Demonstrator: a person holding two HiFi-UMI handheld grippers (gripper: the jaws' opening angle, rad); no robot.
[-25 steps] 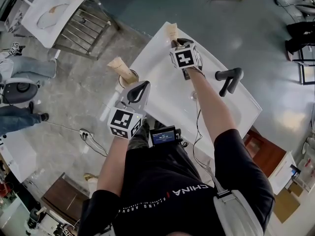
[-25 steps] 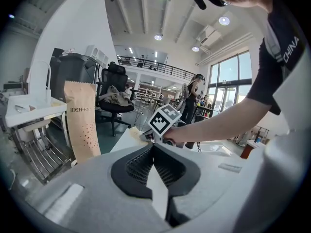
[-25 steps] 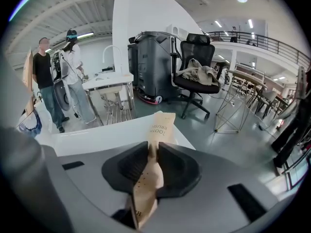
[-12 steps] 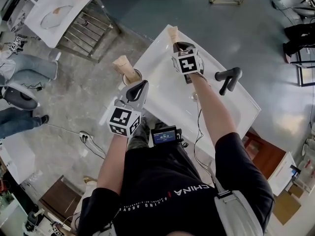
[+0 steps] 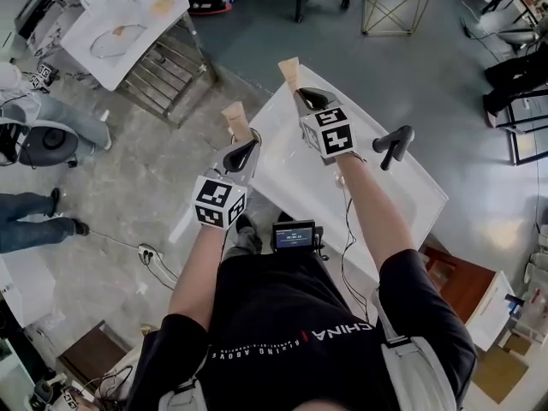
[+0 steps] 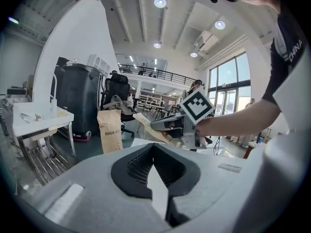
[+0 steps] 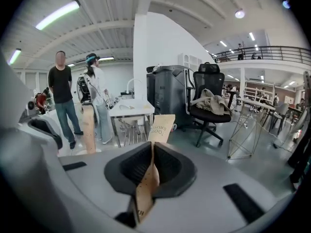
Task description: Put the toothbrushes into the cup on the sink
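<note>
Right tool (image 7: 152,148) first: its jaws have just been closing and now pinch a paper-sleeved toothbrush (image 7: 161,125) edge-on. One end pokes out ahead of the pads and the rest trails down beneath them. From the head view we see it raised above the white sink (image 5: 295,171), so the step in hand, as we judge it, is the carry across to the cup. The sleeve is thin and flat and could twist or slip, so we want a firm pinch and a smooth swing without jerks.

Our left tool (image 6: 153,150) hangs just beside, pads met at the tips with nothing we can see between them. Just beyond it a second sleeved toothbrush (image 6: 110,130) stands upright. We take that to mark the cup, though the cup itself is hidden under the left tool. We should tip the held sleeve toward upright and lead with the trailing end. We then bring it down beside the standing sleeve, not onto it, and let go only once that end is inside the rim
</note>
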